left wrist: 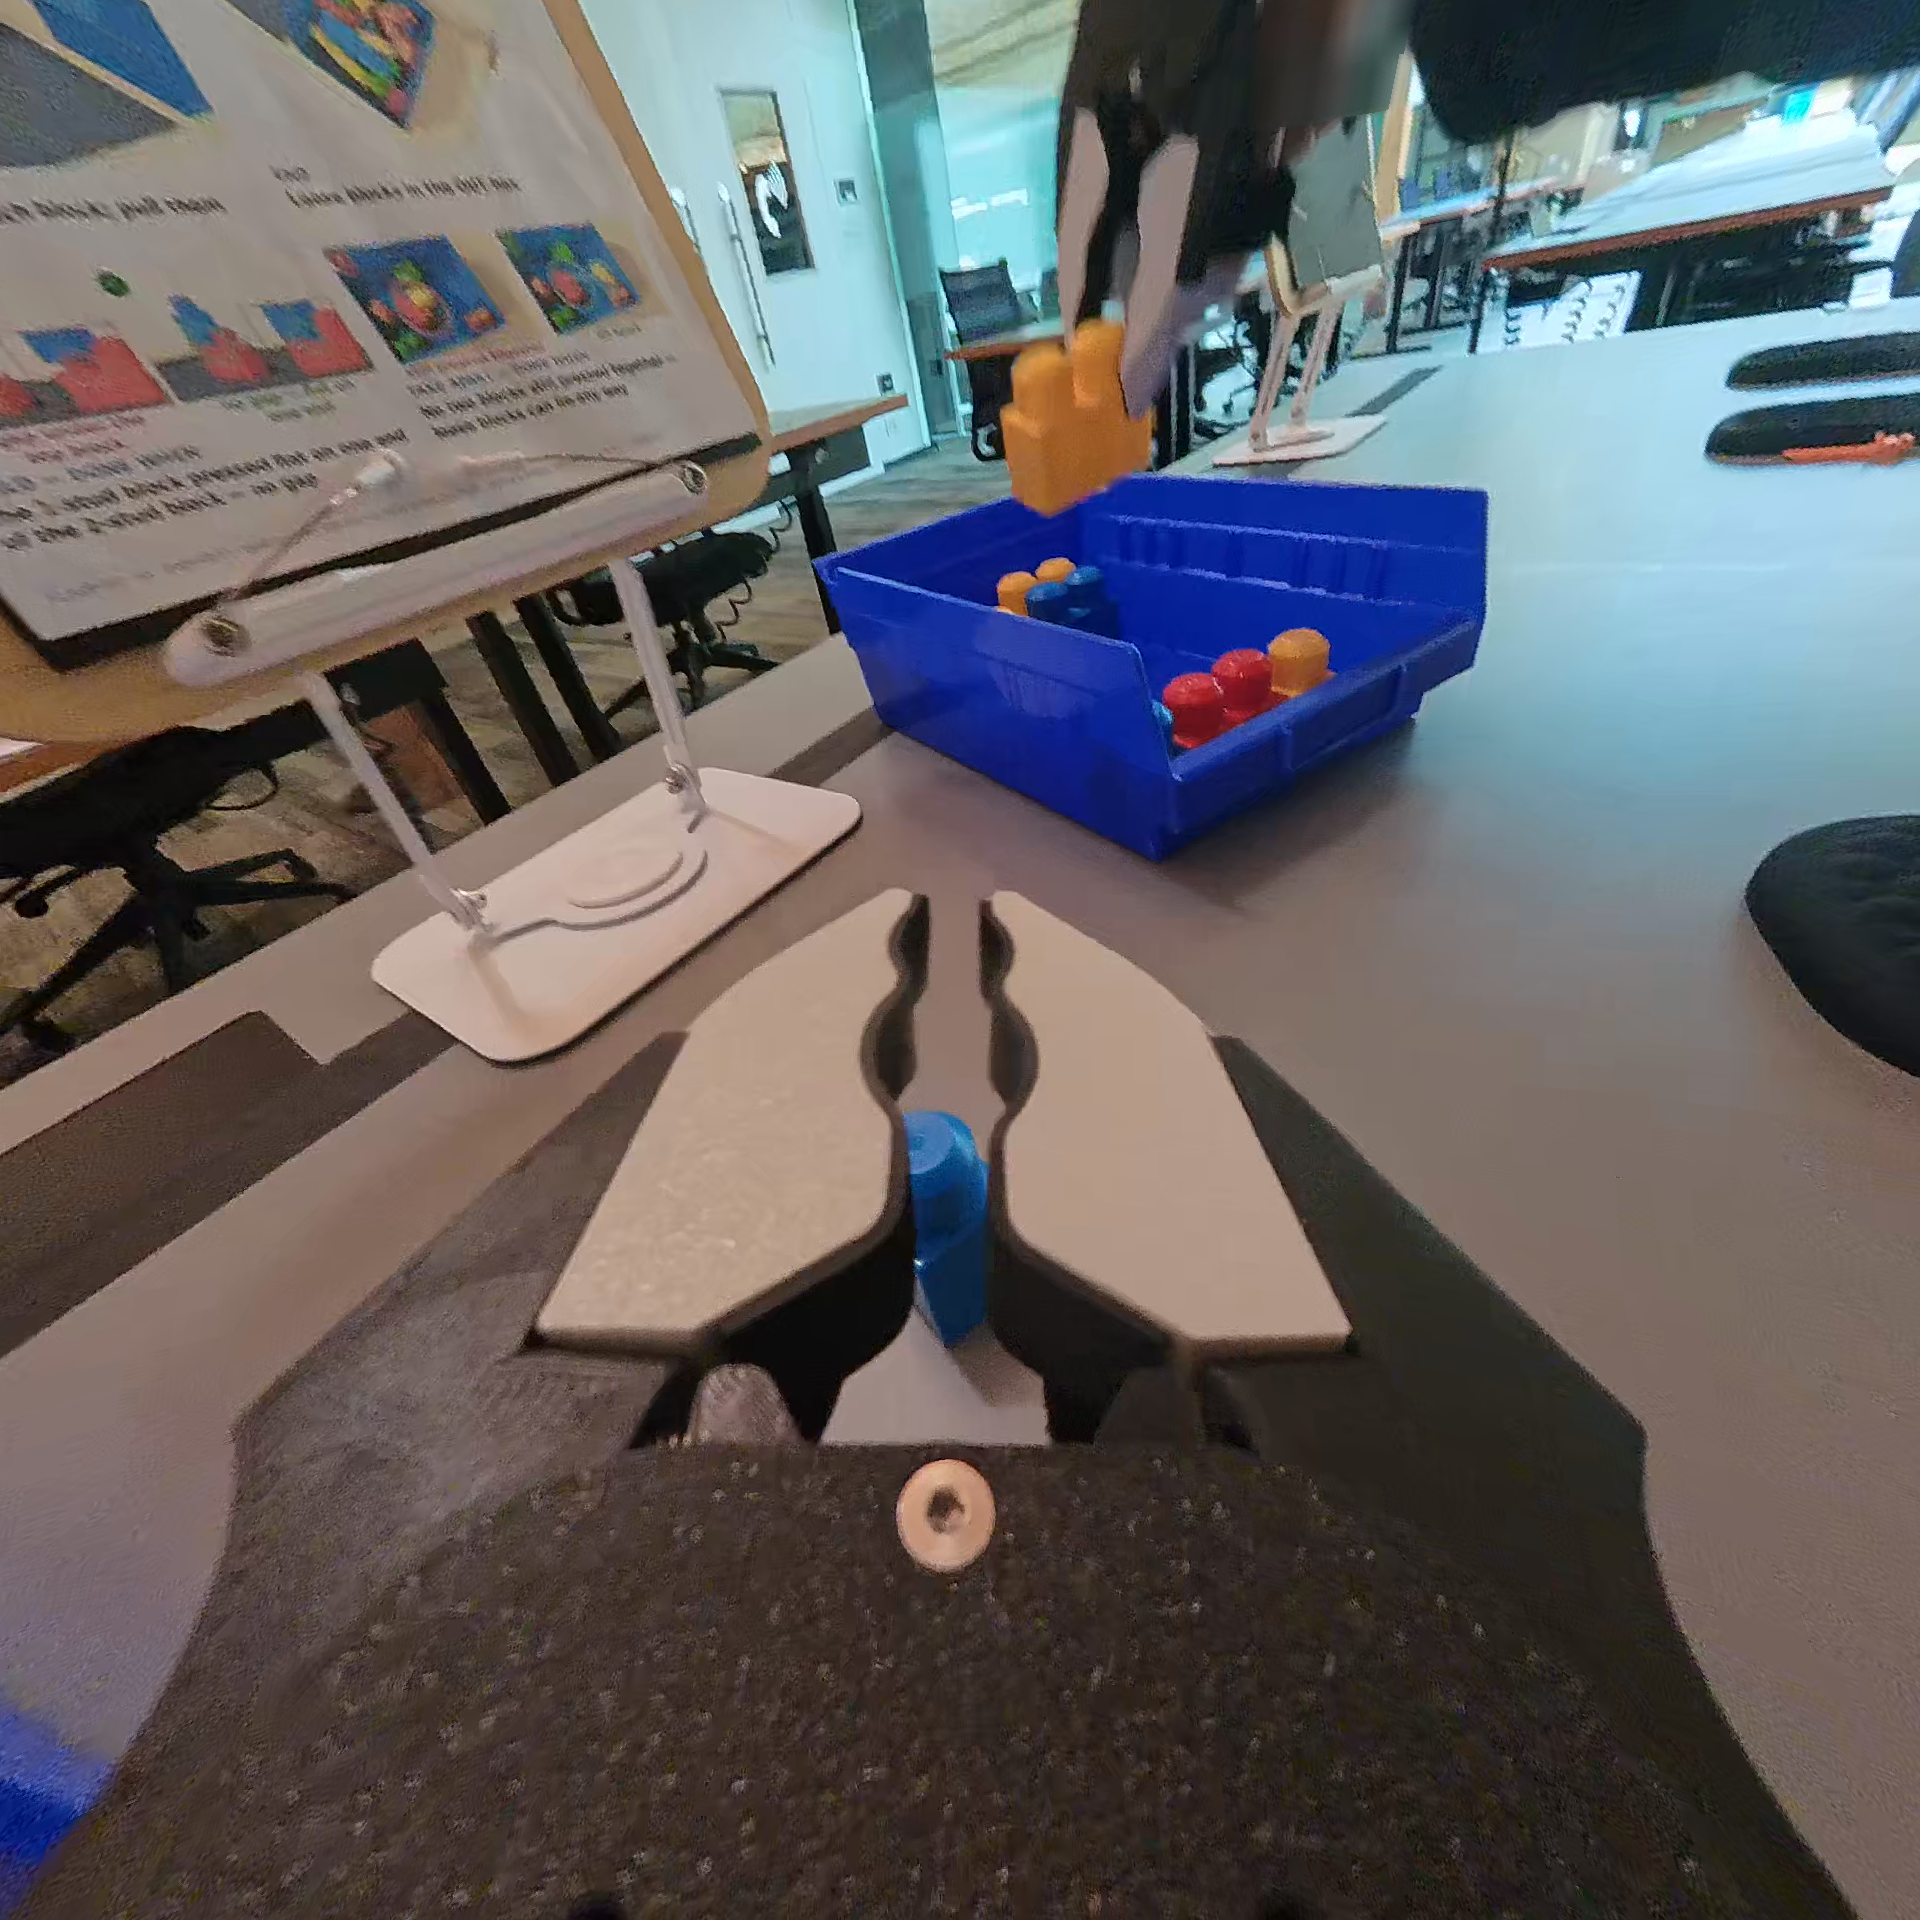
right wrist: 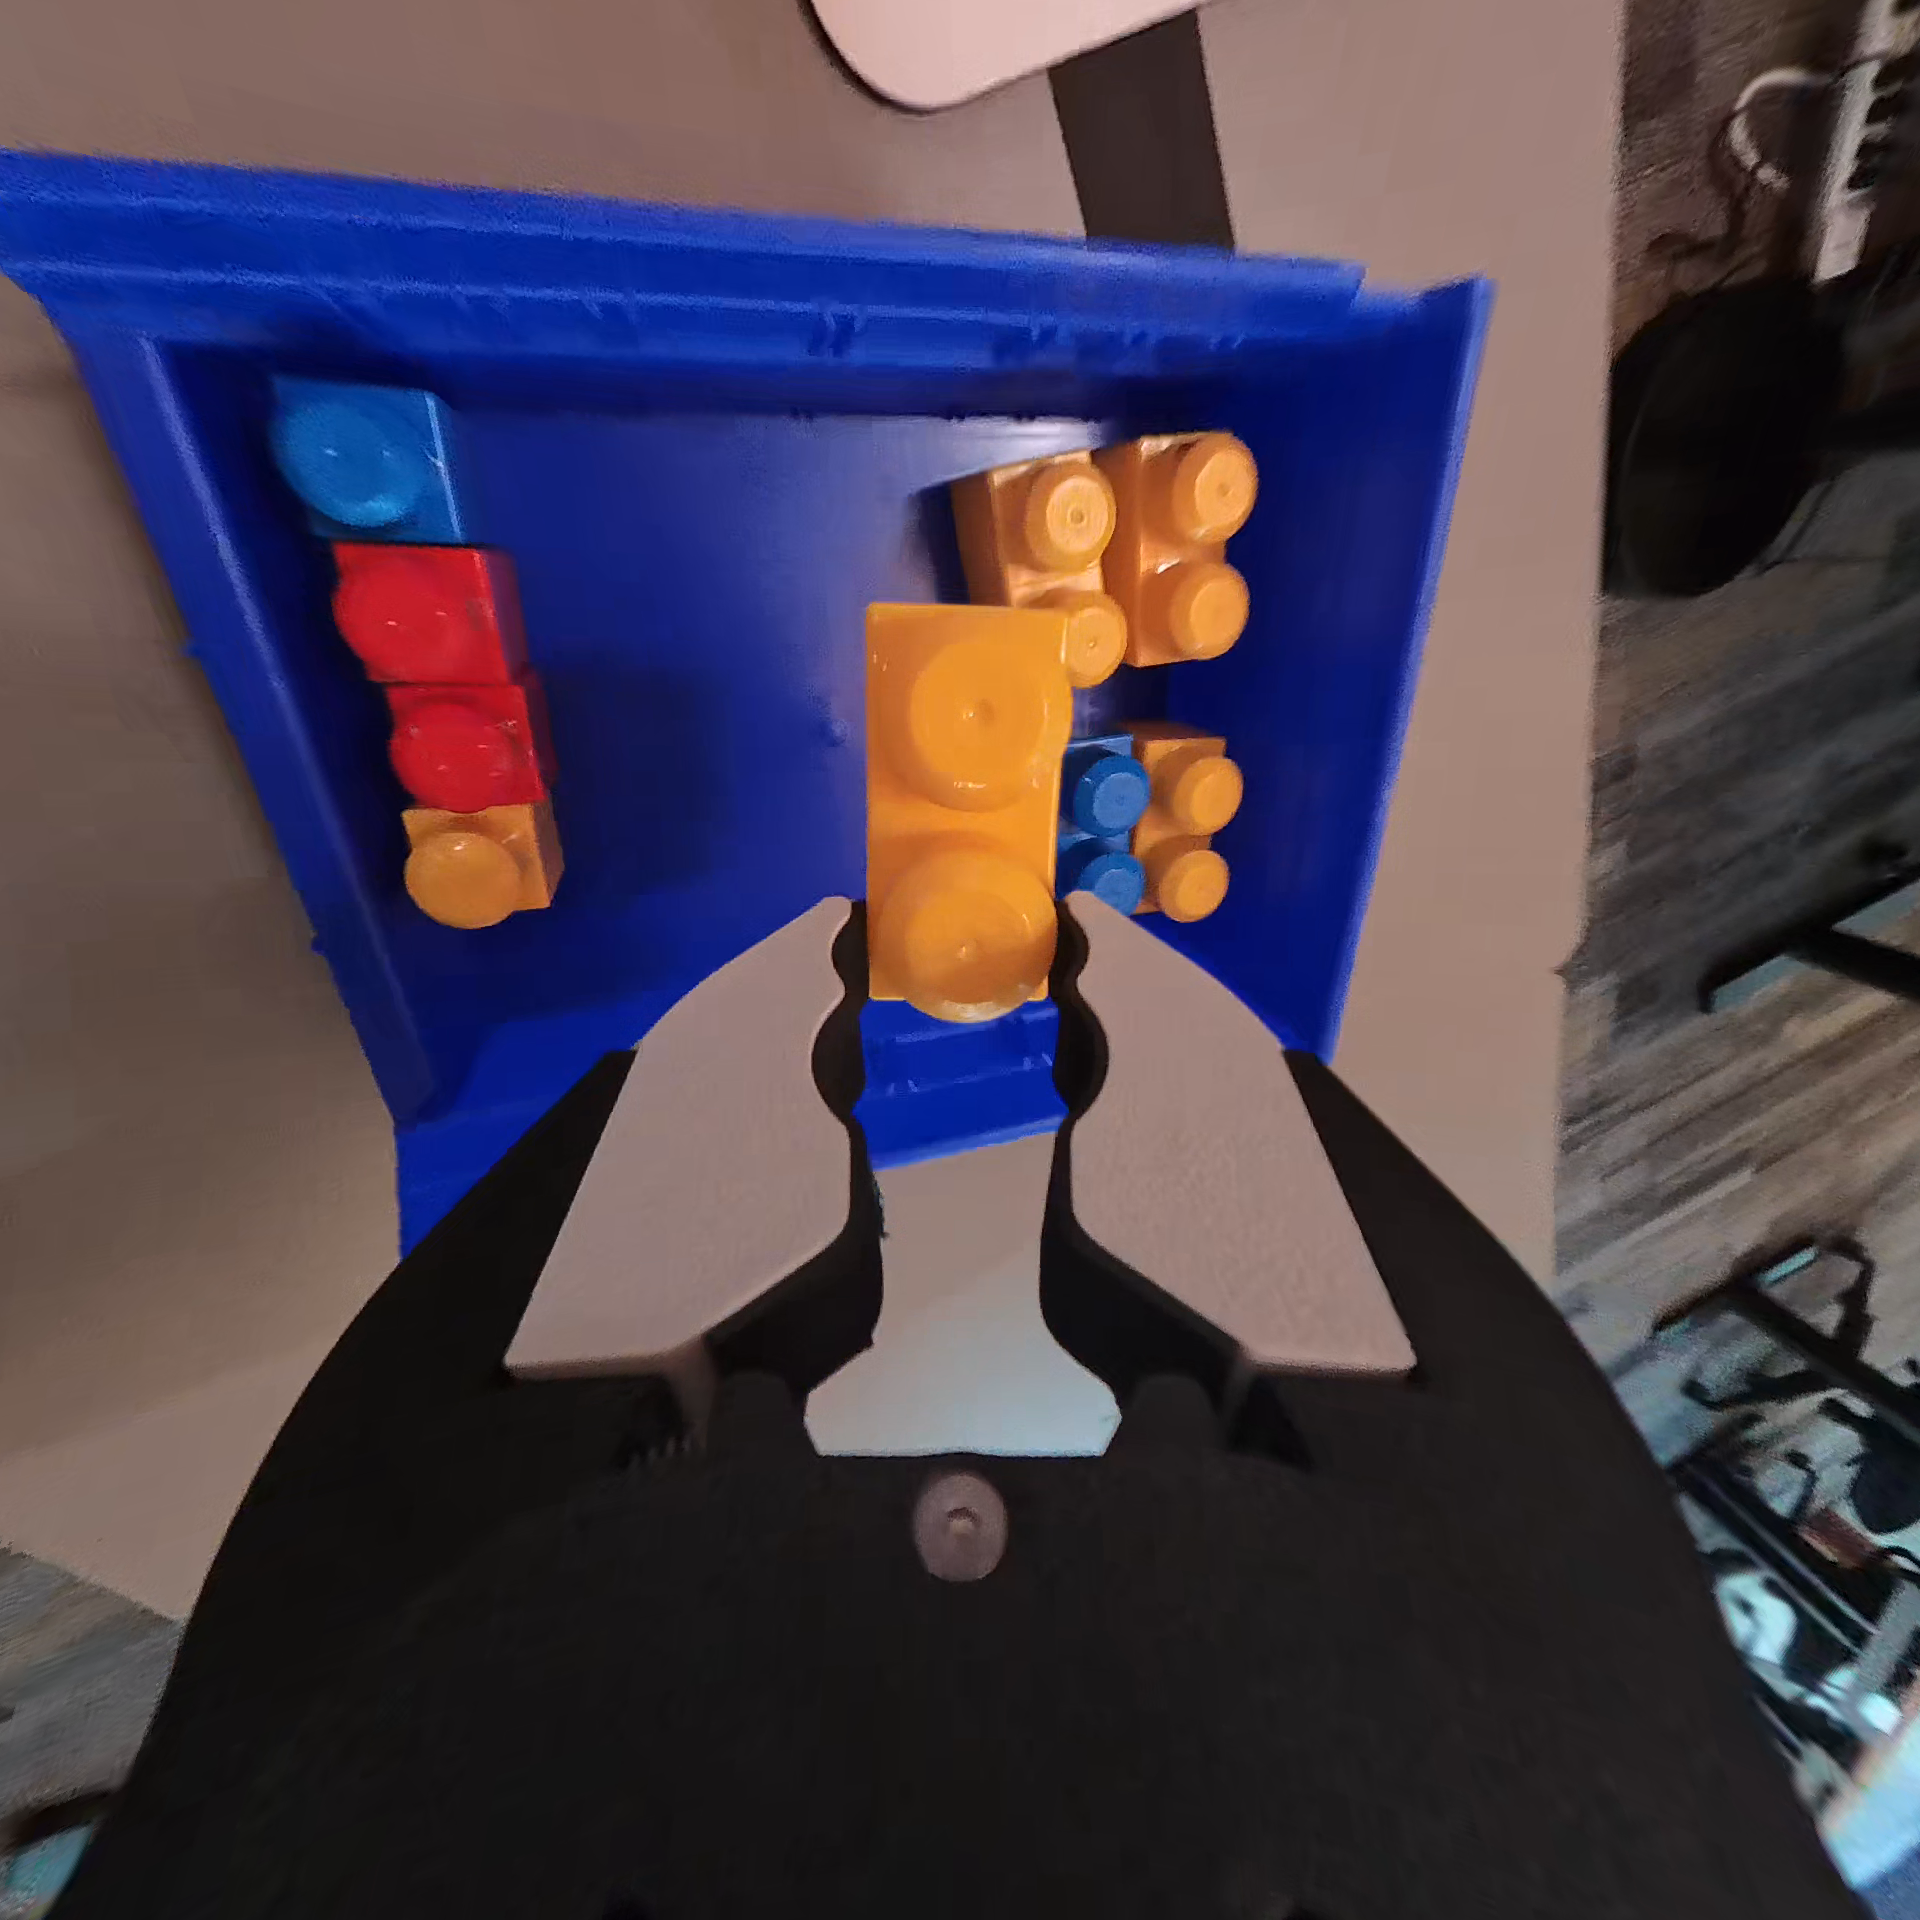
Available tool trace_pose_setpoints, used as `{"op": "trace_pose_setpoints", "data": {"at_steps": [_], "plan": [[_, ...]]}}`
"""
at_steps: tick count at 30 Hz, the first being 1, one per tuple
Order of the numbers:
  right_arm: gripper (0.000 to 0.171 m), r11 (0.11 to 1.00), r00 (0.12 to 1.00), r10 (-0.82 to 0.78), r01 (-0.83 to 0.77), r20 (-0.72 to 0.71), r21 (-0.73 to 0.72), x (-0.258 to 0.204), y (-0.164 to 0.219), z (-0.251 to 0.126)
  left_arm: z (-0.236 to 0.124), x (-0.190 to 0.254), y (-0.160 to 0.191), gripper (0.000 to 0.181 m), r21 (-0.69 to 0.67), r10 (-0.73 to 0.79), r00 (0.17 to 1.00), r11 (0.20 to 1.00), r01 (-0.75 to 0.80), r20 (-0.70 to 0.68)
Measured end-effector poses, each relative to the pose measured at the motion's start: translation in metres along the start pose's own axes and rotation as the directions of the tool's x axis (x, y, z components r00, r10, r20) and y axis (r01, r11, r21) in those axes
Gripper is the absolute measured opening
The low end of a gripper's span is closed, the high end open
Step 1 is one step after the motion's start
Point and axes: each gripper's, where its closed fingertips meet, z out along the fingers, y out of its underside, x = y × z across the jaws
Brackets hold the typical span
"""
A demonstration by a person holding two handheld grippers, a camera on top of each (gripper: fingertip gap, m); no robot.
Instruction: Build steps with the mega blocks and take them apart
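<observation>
The right claw point(right wrist: 961, 951), pointing straight down over the glossy blue bin point(right wrist: 727, 301), grips a stepped orange block point(right wrist: 961, 790) of round-studded plastic at its fingertips. Loose blocks point(right wrist: 447, 665) line the bin's 9 o'clock side. The left claw point(left wrist: 951, 914), low over the grey table point(left wrist: 1455, 1039), pinches a small blue block point(left wrist: 945, 1226) deep between its fingers.

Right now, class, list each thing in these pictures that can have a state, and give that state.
Left claw: shut on a small blue block.
Right claw: gripping the orange block, held above the bin.
Blue bin: on the table, holding loose blocks.
Instruction stand: upright.
</observation>
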Motion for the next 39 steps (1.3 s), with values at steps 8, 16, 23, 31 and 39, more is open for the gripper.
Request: {"op": "trace_pose_setpoints", "data": {"at_steps": [8, 16, 23, 31, 39], "plan": [[0.033, 1.000, 0.994, 0.030, -0.030, 0.107, 0.000, -0.012, 0.001, 0.078, -0.007, -0.023, -0.007, 0.000, 0.057, -0.020, 0.991, 0.998, 0.012, 0.129], [0.033, 1.000, 0.989, 0.022, -0.024, 0.147, 0.013, -0.017, -0.021, 0.116, -0.003, -0.023, 0.003, 0.000, 0.022, 0.002, 0.991, 1.000, -0.006, 0.137], [0.035, 0.999, 0.994, 0.037, -0.035, 0.107, -0.020, -0.010, -0.022, 0.129, -0.002, -0.022, 0.007, 0.000, 0.006, 0.004, 0.992, 1.000, -0.004, 0.123], [0.047, 0.997, 0.998, 0.055, -0.055, 0.006, 0.059, 0.005, -0.034, 0.109, -0.001, -0.020, 0.008, 0.000, -0.003, 0.005, 0.993, 1.000, -0.005, 0.117], [0.045, 0.888, 0.981, 0.158, -0.091, -0.113, 0.451, 0.005, -0.092, 0.035, -0.003, -0.024, 0.007, 0.000, -0.001, -0.007, 0.990, 1.000, 0.008, 0.138]]}}
